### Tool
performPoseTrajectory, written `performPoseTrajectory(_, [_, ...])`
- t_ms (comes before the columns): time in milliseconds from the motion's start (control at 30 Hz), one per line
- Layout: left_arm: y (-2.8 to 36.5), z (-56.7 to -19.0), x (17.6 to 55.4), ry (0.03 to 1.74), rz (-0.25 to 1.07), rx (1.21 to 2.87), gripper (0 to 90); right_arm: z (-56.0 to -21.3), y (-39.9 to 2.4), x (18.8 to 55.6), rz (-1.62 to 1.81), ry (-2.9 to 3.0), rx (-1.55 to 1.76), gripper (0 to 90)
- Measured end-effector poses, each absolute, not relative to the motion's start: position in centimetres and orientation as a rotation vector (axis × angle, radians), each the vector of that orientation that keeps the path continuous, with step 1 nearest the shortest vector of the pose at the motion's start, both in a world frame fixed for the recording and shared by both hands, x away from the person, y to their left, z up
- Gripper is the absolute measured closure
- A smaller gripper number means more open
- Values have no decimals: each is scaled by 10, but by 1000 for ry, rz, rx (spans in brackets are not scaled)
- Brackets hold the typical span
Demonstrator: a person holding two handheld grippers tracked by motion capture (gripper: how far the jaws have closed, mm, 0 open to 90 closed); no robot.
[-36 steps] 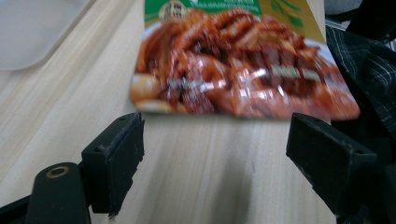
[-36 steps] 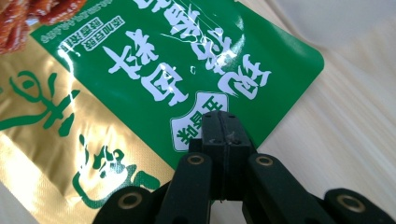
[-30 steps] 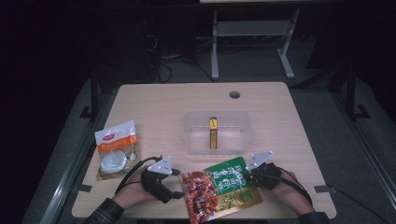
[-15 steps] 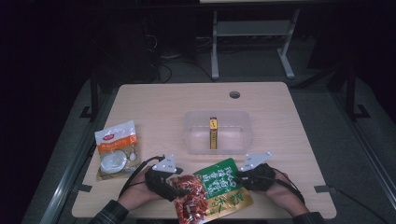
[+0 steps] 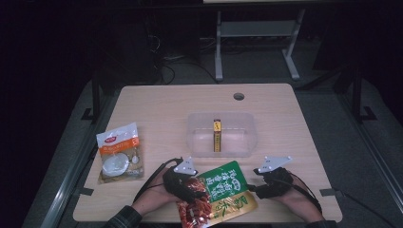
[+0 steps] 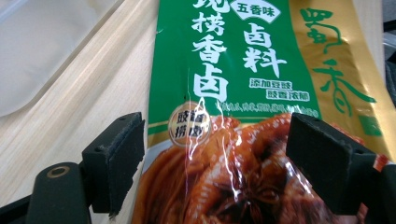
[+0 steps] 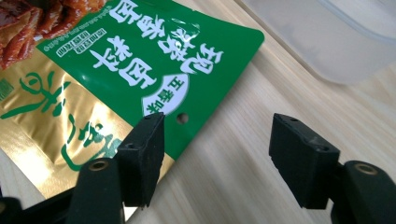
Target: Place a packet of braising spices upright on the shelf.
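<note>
Flat, glossy green-gold seasoning packet (image 5: 223,192) between open tongs.

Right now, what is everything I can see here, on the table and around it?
Table: one, pale wood, round hole near its far edge.
Clear plastic tub: one, transparent, mid-table.
Yellow stick pack: one, yellow and black, inside the tub.
Green and gold sauce pouch: one, with a red food picture, at the near edge between the two tongs.
White and orange pouch: one, flat on the table's left side.
Metal stand: one, grey, on the floor beyond the table.
Left tongs: one pair, black, jaws open on either side of the sauce pouch.
Right tongs: one pair, black, jaws open at the pouch's green corner.
Hands: two, one on each pair of tongs.
</note>
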State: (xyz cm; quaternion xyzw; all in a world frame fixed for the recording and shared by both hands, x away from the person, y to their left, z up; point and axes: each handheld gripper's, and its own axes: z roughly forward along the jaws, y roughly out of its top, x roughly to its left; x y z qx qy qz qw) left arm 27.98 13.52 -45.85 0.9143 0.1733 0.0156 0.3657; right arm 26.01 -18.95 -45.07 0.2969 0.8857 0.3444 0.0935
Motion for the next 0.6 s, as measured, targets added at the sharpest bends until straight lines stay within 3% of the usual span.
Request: performPoseTrajectory(600, [129, -466, 281, 489, 34, 2366, 169, -449, -195, 260, 1024, 2610, 885, 357])
